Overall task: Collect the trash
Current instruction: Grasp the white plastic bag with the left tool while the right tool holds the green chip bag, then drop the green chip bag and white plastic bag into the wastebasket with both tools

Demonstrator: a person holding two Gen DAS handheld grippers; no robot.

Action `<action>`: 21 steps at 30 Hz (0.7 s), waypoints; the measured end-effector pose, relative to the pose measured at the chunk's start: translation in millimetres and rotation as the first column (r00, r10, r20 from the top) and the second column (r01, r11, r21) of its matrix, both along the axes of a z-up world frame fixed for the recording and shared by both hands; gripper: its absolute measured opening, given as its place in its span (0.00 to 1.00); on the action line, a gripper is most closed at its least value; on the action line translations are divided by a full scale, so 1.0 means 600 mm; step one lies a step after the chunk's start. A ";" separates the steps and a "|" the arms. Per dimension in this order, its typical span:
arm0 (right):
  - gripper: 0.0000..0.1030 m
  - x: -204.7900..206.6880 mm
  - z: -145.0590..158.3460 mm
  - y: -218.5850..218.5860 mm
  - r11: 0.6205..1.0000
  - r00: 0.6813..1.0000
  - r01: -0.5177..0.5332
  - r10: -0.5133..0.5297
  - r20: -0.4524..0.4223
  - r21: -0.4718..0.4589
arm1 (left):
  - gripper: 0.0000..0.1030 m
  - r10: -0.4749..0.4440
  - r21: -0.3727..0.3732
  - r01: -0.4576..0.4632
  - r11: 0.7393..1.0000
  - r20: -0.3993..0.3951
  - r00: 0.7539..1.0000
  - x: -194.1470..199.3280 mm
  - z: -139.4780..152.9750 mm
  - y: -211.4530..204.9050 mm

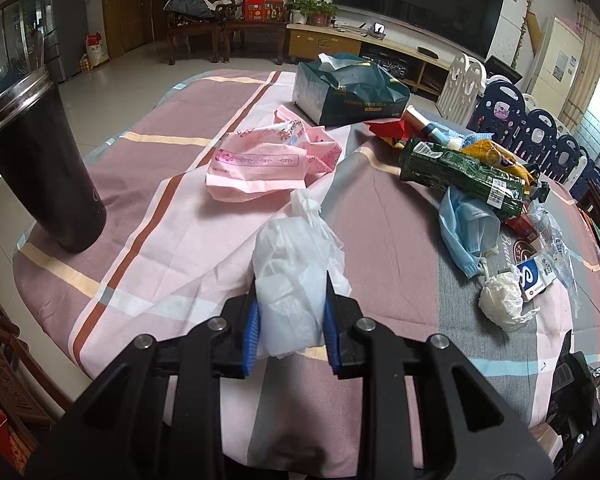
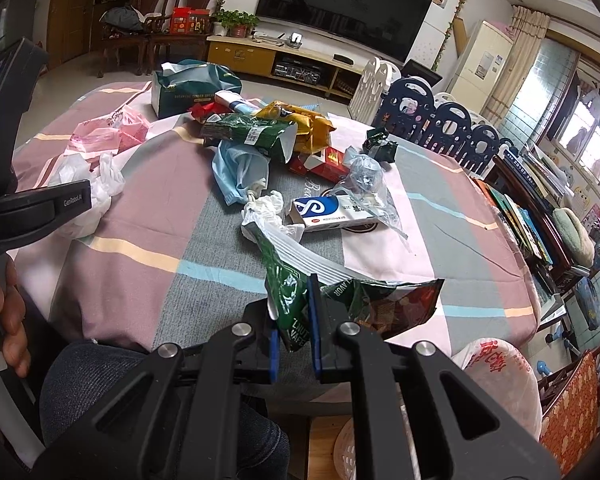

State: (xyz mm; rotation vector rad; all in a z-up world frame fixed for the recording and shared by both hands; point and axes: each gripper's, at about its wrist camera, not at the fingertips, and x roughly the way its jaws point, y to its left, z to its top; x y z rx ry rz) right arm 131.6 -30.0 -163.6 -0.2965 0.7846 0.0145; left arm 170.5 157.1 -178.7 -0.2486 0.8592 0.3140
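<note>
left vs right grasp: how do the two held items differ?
The left hand-held gripper is shut on a white plastic bag, plain, soft and bunched. The right hand-held gripper is shut on a green wafer wrapper, printed, torn open and flattened. The bag fills its jaws; the wrapper is pinched thin. Both are crumpled trash over the tablecloth.

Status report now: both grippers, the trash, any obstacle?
Left gripper shut on white plastic bag. Right gripper shut on green wafer wrapper. More trash on table. No obstacle seen.
</note>
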 end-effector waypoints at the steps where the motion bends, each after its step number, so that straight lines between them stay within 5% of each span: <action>1: 0.12 0.000 0.002 -0.004 1.000 1.000 0.004 -0.004 0.004 0.008 | 0.26 -0.001 0.001 0.001 1.000 0.007 1.000 -0.001 0.002 -0.001; 13: 0.12 0.025 0.060 -0.129 0.975 0.977 0.199 -0.205 0.053 0.099 | 0.26 -0.002 -0.008 0.003 1.000 0.050 0.999 -0.008 0.012 -0.001; 21: 0.12 -0.016 0.089 -0.254 0.943 0.970 0.239 -0.224 -0.090 0.231 | 0.25 -0.005 -0.012 0.006 1.000 0.071 0.997 -0.016 0.020 -0.005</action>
